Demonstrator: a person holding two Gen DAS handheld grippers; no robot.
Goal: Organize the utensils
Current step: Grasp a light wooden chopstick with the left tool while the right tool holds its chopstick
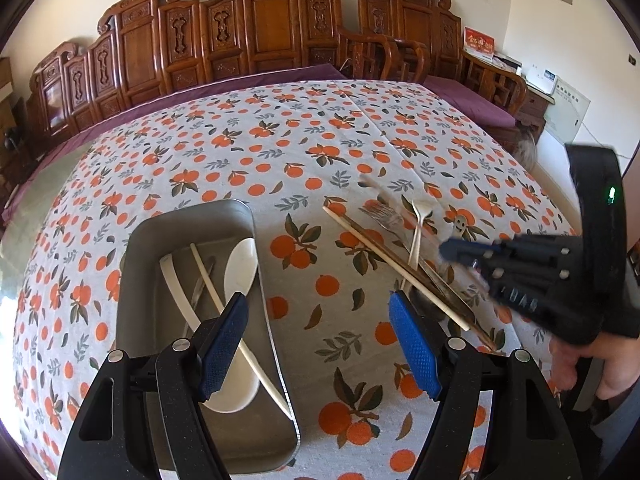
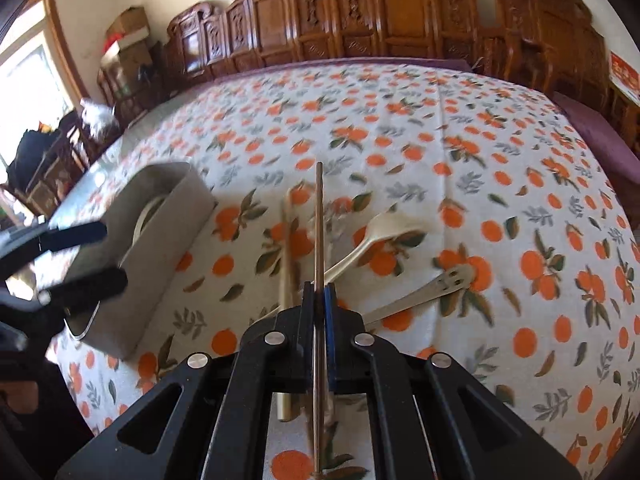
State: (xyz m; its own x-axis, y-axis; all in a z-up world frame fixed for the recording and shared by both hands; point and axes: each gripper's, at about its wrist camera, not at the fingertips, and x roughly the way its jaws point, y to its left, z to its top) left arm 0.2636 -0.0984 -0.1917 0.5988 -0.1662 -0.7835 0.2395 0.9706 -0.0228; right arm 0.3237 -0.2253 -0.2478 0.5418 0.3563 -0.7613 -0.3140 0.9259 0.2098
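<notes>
From the left wrist view, the left gripper (image 1: 316,344) hangs wide and empty over the rectangular grey metal tray (image 1: 192,224), which already holds a white plastic spoon (image 1: 240,264), a pale chopstick (image 1: 208,276) and a white curved handle. From the right wrist view, the right gripper (image 2: 319,292) is clamped on a thin dark metal chopstick (image 2: 319,216) above the orange-patterned tablecloth (image 2: 440,140) — best kept level and carried left over the tray's wall before letting go — while a cream plastic spoon (image 2: 384,228), a steel smiley-handled utensil (image 2: 444,282) and a pale wooden chopstick (image 2: 287,248) wait outside.
</notes>
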